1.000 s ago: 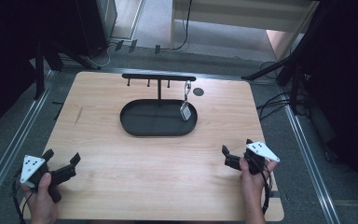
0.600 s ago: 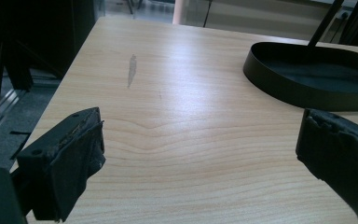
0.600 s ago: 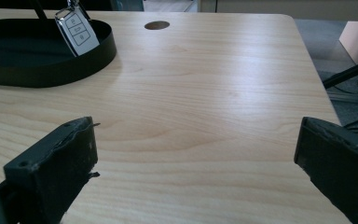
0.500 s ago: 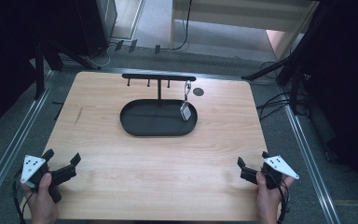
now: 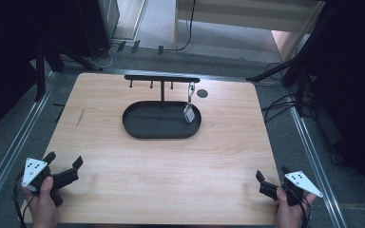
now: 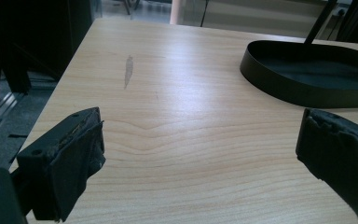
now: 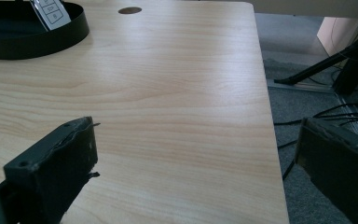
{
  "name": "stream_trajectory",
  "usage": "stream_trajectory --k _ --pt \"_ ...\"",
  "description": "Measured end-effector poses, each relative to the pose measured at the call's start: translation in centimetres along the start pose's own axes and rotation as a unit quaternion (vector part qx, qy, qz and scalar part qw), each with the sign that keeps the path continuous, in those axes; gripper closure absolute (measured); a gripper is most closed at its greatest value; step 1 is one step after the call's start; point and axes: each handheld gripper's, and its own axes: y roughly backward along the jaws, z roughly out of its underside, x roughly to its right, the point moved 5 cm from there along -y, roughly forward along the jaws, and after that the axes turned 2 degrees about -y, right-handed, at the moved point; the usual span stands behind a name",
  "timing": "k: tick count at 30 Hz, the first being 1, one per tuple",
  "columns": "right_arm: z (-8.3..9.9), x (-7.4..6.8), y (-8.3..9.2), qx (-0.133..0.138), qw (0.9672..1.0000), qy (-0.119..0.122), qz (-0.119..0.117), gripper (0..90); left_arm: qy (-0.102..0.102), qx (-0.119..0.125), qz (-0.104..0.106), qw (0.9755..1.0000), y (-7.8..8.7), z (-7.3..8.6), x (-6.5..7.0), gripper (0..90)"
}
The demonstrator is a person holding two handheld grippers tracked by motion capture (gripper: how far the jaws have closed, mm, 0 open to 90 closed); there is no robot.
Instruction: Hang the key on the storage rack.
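A black oval tray [image 5: 142,130] sits at the middle back of the wooden table [image 5: 171,180], with a T-shaped hook rack [image 5: 161,79] rising from it. A small white key fob [image 5: 189,113] hangs from the rack's right hook over the tray. My left gripper [image 5: 65,159] is open at the near left corner, nothing between its jaws. My right gripper [image 5: 272,174] is open at the near right corner, also empty. The left gripper view has the left gripper [image 6: 200,154] facing the tray [image 6: 303,93]. In the right gripper view the right gripper [image 7: 196,163] hangs over the table's right edge, with the fob [image 7: 51,11] far off.
A round dark hole [image 5: 202,93] marks the tabletop right of the rack, also seen as the hole [image 7: 129,10]. A grey scuff [image 6: 128,71] lies on the wood left of the tray. Black stand legs and cables [image 5: 285,102] lie on the floor beside the right edge.
My right gripper has drawn back toward the near right corner of the table, still open. The left gripper has stayed put.
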Motion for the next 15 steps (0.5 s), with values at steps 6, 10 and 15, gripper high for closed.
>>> stream_trajectory --k 6,10,15 --pt "0.39 0.28 0.18 0.007 0.9999 -0.007 -0.008 0.0 -0.002 0.002 0.001 1.0000 0.04 0.00 0.06 1.3" --pt "0.33 0.23 0.22 0.016 0.9997 -0.007 -0.018 0.0 -0.006 0.001 0.000 1.0000 0.02 0.01 0.13 1.4" --pt "0.33 0.26 0.34 0.020 0.9993 -0.008 -0.029 0.0 -0.011 -0.002 -0.002 0.9999 -0.02 0.02 0.19 1.4"
